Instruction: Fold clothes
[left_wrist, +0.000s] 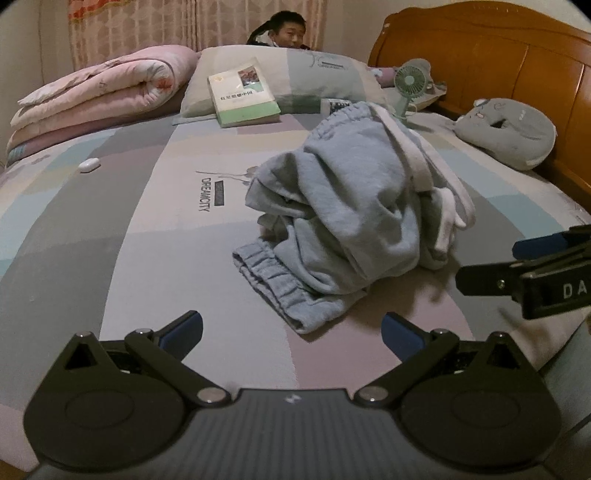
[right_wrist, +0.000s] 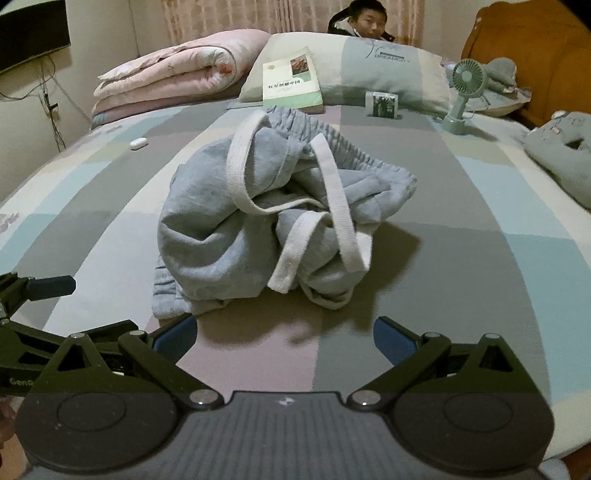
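Pants (left_wrist: 343, 221) crumpled mid-bed (left_wrist: 110, 221), no clear long axis, waistband toward pillow (left_wrist: 295, 77). Left tool (left_wrist: 291, 332) and right tool (right_wrist: 284, 338) both open, empty, just short of pile.

One garment (right_wrist: 280, 225), one book (right_wrist: 291, 79), one fan (right_wrist: 466, 88)

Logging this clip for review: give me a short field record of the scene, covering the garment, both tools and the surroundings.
garment: light blue sweatpants, crumpled in a heap, unfolded, white drawstring looped over the top
surface: bed with colour-block sheet
left tool: open, empty, short of the heap
right tool: open, empty, short of the heap
behind heap: book leaning on pillow, small green fan
left side: rolled pink quilt
right side: grey plush cushion, wooden headboard
person: behind the pillow
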